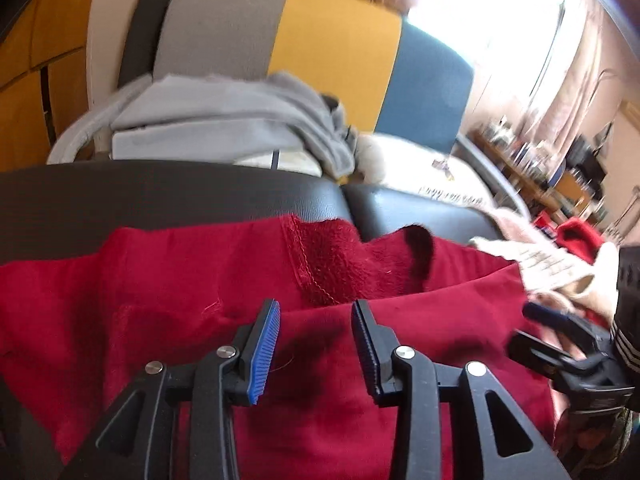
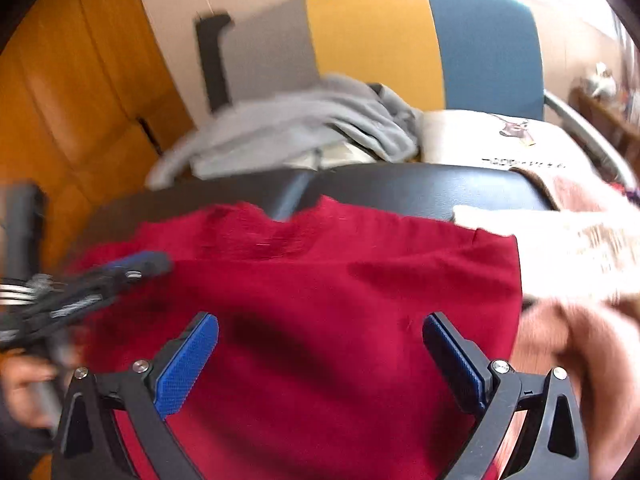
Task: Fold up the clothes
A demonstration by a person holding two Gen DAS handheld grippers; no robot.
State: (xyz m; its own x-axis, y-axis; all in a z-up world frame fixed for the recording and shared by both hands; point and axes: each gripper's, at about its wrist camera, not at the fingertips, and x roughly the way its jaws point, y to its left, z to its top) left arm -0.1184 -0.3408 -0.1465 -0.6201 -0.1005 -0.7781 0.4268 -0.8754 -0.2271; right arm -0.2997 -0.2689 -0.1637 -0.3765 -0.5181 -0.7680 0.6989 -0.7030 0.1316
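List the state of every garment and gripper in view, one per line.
red garment: spread on the black cushion, partly folded
grey garment: bunched behind
cream knit: heaped at right
left gripper: open, empty
right gripper: open, empty

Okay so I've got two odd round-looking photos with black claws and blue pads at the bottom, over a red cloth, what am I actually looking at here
Those claws are hand-held grippers, one in each of a person's hands, not a robot. Each carries a wide-angle camera looking along its two fingers, hence the bulging picture. One picture comes from the left gripper, the other from the right gripper. Each also shows the other gripper at its edge, blurred.

Both hover above a red garment spread on a black padded surface. A cream and pink knit lies at its right side. Behind are a rumpled grey garment and a chair back in grey, yellow and blue.

Both sets of jaws stand apart; nothing is held.
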